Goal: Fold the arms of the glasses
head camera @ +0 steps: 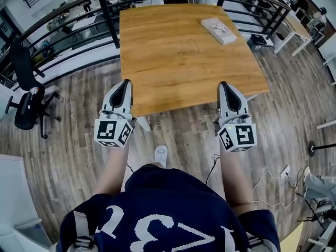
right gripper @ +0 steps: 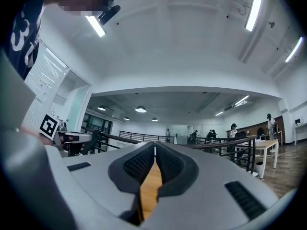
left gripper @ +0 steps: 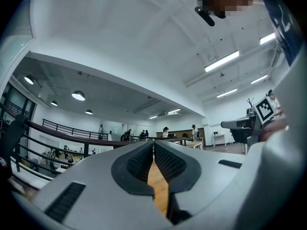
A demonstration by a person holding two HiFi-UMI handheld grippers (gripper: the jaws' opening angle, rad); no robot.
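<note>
In the head view the left gripper (head camera: 125, 83) and right gripper (head camera: 224, 84) hang side by side at the near edge of the wooden surface (head camera: 173, 62), both empty and pointing across it. The glasses cannot be made out as such. The only thing on the surface is a white flat object (head camera: 219, 30) at the far right corner, well apart from both grippers and too small to read; the glasses are probably there. The step in hand looks like the approach, and it calls for opening the jaws before arriving and steadying the frame with one gripper while the other swings an arm in. A black railing (head camera: 79, 30) runs behind the surface, an office chair (head camera: 26, 104) stands far left, and nothing lies in the path. The left gripper view shows its jaws pressed together with nothing between them, only a strip of wood below. The right gripper view shows the same: jaws closed on nothing, with wood beneath.
</note>
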